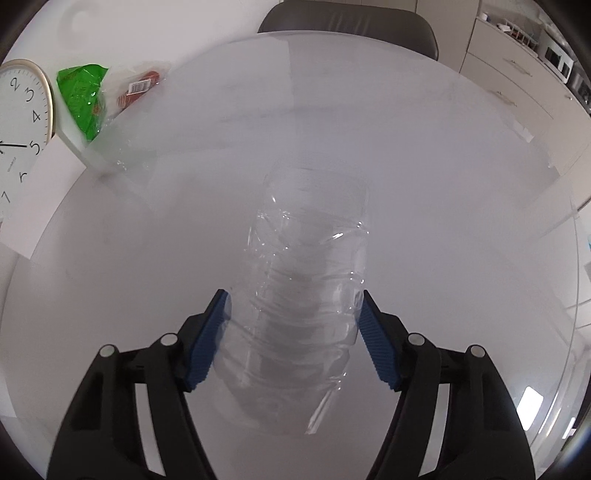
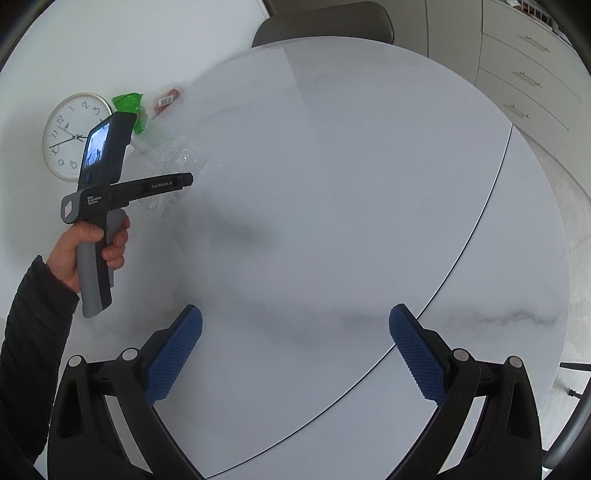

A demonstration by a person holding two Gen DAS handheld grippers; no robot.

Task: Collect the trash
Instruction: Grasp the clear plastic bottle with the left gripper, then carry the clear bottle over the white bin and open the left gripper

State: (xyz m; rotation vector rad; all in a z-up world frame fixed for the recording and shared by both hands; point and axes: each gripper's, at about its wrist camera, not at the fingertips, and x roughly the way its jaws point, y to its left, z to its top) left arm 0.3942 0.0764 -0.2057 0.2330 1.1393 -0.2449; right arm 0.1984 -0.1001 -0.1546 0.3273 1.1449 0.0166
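Note:
A crumpled clear plastic bottle [image 1: 306, 280] lies on the round white table [image 1: 461, 177], stretching away from the camera. My left gripper [image 1: 291, 295] straddles its near part, and both blue pads [image 1: 212, 339] touch its sides. In the right wrist view the same bottle [image 2: 179, 158] shows as clear plastic under the left gripper's fingers, which a hand [image 2: 81, 251] holds at the left. My right gripper [image 2: 295, 321] hangs open over the near part of the table, with nothing between its pads [image 2: 173, 354]. A green wrapper [image 1: 83, 98] and a clear wrapper with red print [image 1: 138, 86] lie at the table's far left edge.
A round wall clock [image 1: 20, 122] lies flat beyond the table's left edge, next to the wrappers. A dark chair [image 1: 347, 26] stands at the far side of the table. Pale drawers [image 2: 524, 74] line the right. A dark sleeve [image 2: 29, 332] enters at lower left.

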